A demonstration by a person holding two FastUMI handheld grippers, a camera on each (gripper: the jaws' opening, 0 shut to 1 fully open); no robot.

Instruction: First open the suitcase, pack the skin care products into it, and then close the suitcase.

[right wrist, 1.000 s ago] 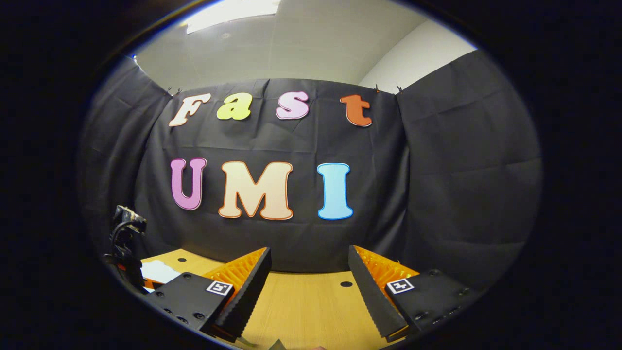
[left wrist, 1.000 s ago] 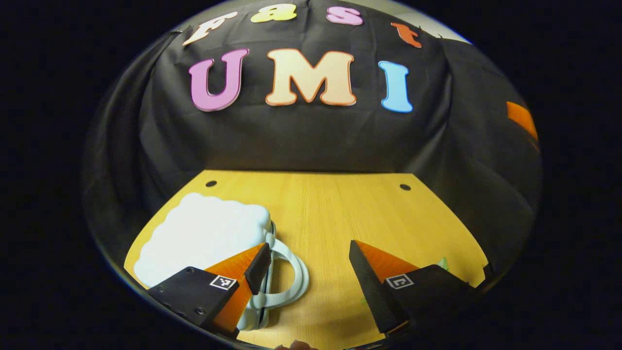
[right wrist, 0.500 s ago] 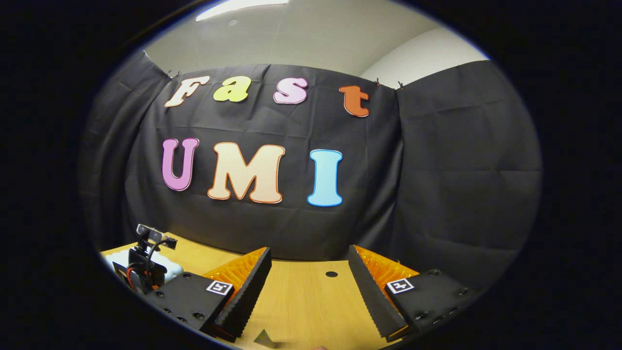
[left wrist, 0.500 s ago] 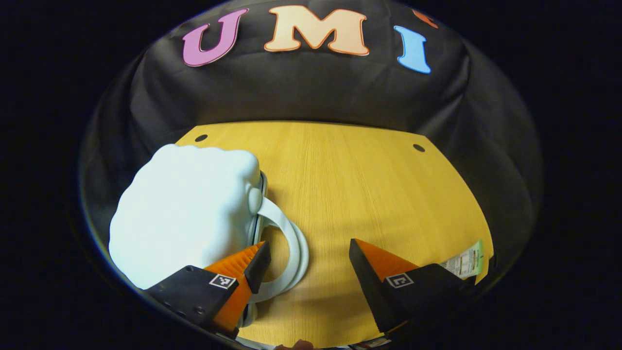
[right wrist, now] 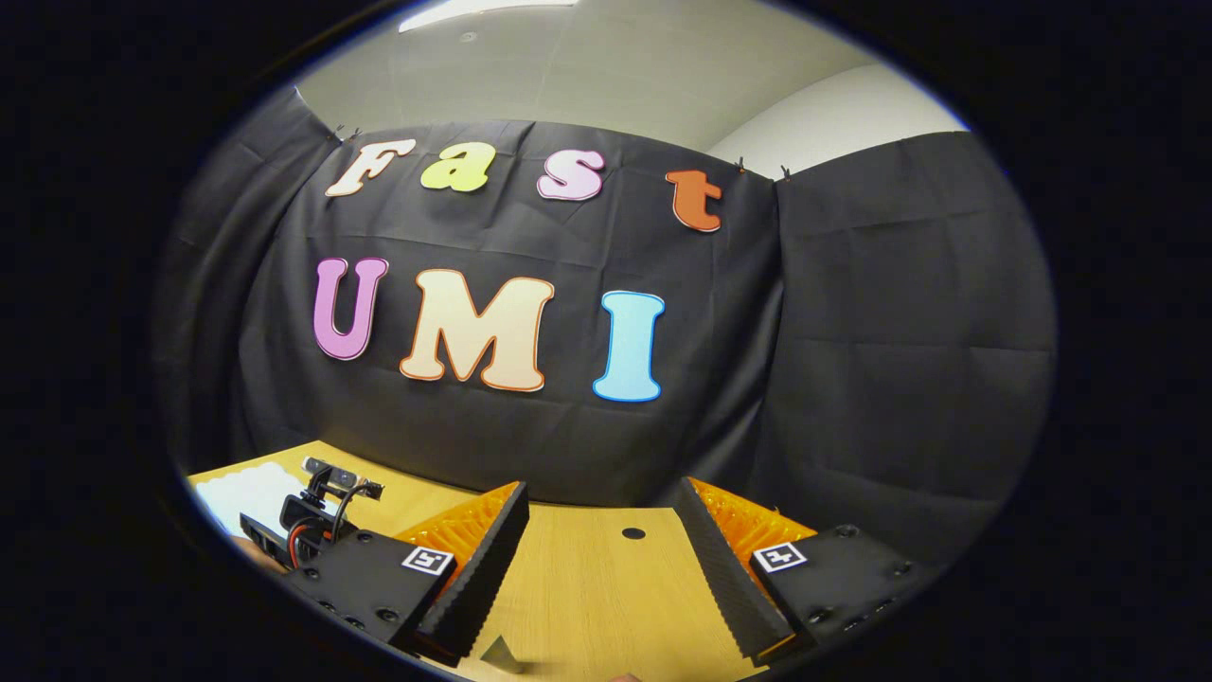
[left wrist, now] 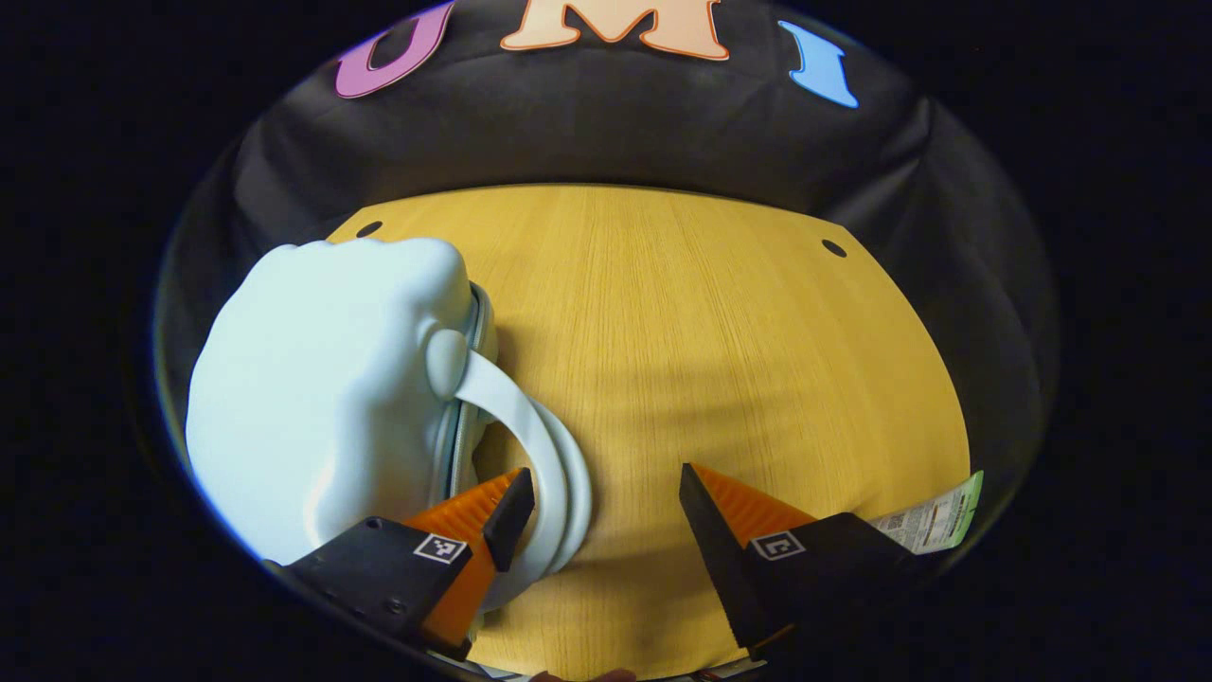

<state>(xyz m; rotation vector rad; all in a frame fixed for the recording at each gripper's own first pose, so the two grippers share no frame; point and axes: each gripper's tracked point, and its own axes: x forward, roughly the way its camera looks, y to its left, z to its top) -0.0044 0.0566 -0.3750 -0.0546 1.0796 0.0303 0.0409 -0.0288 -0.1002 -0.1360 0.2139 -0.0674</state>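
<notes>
Left claw wide open, nothing gripped; hangs low over the surface at the handle side of the suitcase; its near-side finger sits at the loop of the handles, touching or just beside, cannot tell which; other finger over bare wood. Judgement: placed there to get at the handle or zip seam, since opening comes first; open jaws suit a pinch not yet made.

Suitcase: pale, soft-looking, shell closed, lying flat on the left part of the surface in the left gripper view, handle side facing the middle; zip line visible along that edge; so step one of the task looks not yet done.

Right claw also open wide and empty; held higher, pointed at the booth wall across the surface; probably parked out of the way while the left works. Same view shows the left claw's body, far off at lower left, next to the pale suitcase.

Packet with a printed label at the right edge of the surface, partly hidden behind the claw; likely a skin care item, well apart from the suitcase. Small dark triangular thing near the right claw; cannot tell what.

Counts: suitcase one; handles two, stacked; claws two; labelled packets one; holes in the surface two.
</notes>
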